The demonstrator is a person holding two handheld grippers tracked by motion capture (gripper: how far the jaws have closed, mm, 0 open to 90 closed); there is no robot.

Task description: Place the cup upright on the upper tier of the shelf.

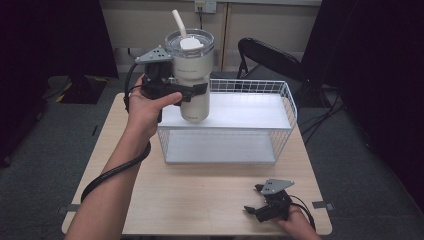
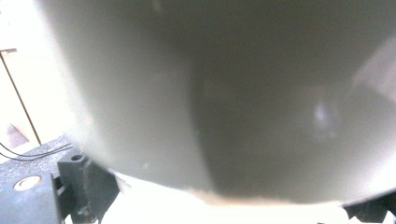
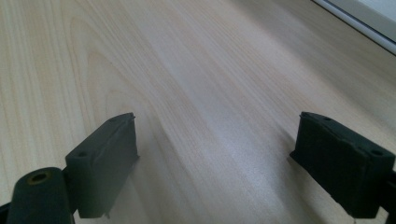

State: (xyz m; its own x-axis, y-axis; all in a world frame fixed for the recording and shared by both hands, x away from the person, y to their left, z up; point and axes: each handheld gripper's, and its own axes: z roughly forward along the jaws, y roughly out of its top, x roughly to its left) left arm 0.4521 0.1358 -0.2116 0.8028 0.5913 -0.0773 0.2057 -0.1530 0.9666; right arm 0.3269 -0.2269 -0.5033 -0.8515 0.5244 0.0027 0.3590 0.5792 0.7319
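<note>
A cream tumbler (image 1: 192,65) with a clear lid (image 1: 190,42) and a white straw (image 1: 179,24) hangs upright over the left end of a white wire basket (image 1: 287,100). My left gripper (image 1: 194,92) is shut on its lower body from the left side. Whether the tumbler's base touches the basket's white top panel, I cannot tell. In the left gripper view the tumbler's wall (image 2: 210,93) looms blurred and very close between the jaws. My right gripper (image 1: 252,198) rests near the table's front right edge, open (image 3: 219,154) over bare wood with nothing between its fingers.
The basket stands at the back middle of the light wooden table (image 1: 200,195) and has a lower white floor (image 1: 220,147). A black folding chair (image 1: 270,55) stands behind the table. Dark curtains hang at both sides. The left gripper's cable (image 1: 112,172) trails along the forearm.
</note>
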